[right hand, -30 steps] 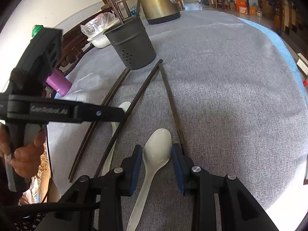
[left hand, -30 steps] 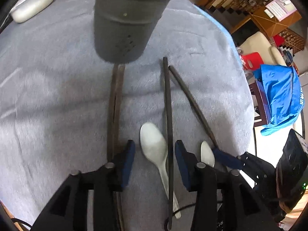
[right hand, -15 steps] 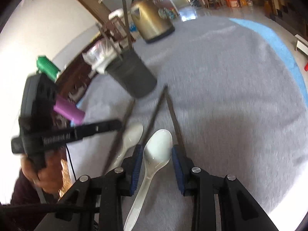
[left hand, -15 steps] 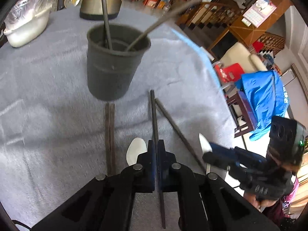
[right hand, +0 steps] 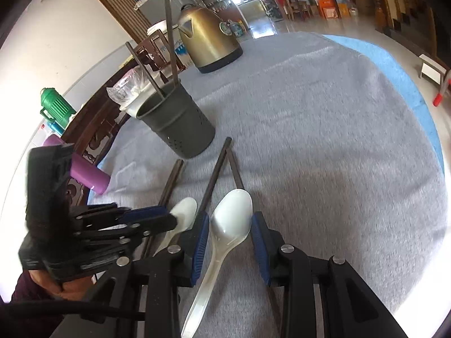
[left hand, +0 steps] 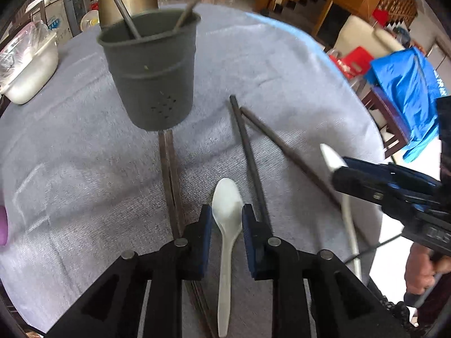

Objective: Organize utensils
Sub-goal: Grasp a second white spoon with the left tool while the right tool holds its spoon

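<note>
Left wrist view, no readable writing, both claws [left hand: 224,219] [right hand: 230,236] pinching white spoons [left hand: 227,211] [right hand: 229,222].

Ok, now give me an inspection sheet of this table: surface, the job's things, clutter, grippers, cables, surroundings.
Surface: grey cloth covers the table; no spills seen.
Job's things: dark holder upright, two standing chopsticks in it; four loose chopsticks lying on the cloth; two white spoons.
Clutter: gold kettle, wrapped white container, purple bottle.
Grippers: left gripper jaws have just been opening, left spoon between the pads, grip unclear; right gripper shut on right spoon.
Cables: black cable below the left gripper.
Surroundings: blue fabric over a chair, wooden furniture.
</note>
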`<state>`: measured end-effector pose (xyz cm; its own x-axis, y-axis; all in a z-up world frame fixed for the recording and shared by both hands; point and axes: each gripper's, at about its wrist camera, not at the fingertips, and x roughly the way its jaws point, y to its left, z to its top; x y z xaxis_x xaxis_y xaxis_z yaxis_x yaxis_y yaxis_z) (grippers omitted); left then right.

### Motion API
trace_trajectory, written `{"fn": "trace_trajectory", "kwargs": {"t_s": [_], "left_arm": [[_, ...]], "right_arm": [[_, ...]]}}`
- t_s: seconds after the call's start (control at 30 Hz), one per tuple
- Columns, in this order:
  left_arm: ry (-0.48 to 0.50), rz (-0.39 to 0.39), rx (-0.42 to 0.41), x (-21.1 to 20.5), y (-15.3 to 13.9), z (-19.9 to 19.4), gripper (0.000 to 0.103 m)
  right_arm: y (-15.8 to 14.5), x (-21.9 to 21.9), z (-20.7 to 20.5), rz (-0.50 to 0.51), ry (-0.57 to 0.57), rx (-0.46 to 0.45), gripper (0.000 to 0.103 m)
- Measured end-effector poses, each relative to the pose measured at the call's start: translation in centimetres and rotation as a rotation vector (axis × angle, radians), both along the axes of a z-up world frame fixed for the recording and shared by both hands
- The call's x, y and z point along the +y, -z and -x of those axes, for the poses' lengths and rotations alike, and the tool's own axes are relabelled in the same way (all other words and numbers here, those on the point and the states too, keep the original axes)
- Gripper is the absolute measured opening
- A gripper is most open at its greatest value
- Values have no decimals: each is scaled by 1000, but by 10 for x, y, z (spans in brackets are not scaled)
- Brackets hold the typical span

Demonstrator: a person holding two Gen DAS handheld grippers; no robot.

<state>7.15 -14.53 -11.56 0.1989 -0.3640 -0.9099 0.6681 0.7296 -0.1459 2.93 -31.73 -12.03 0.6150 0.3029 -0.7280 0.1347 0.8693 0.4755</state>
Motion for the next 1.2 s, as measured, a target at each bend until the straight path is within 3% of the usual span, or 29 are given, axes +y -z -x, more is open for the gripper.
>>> {"fn": "trace_trajectory", "kwargs": {"t_s": [0.2, 0.33, 0.53, 0.7, 0.8, 0.83, 0.93, 1.1, 1.2], "left_arm": [[9, 35, 4, -5, 3, -5, 22], [27, 102, -11, 3, -14, -2, 3], [35, 102, -25, 10, -16, -1, 3], [25, 57, -4, 11, -7, 2, 3], [9, 63, -14, 15, -14, -1, 18], [7, 58, -27, 13, -16, -2, 29], [28, 59, -40, 6, -18, -3, 45], [78, 41, -33, -11, -7, -5, 47], [86, 64, 12, -10, 3, -8, 29]], "right_arm": [[1, -9, 5, -6, 21, 2, 33], [-6, -9, 3, 6, 21, -14, 33], [-18, -4, -2, 47, 35, -65, 33], [-11, -3, -1, 33, 46, -44, 33], [-7, -4, 3, 32, 46, -33, 33], [-7, -5, 4, 31, 47, -32, 33], [-6, -8, 5, 17, 53, -30, 33], [-5, -10, 8, 11, 59, -27, 33], [-5, -10, 11, 15, 60, -25, 33]]}}
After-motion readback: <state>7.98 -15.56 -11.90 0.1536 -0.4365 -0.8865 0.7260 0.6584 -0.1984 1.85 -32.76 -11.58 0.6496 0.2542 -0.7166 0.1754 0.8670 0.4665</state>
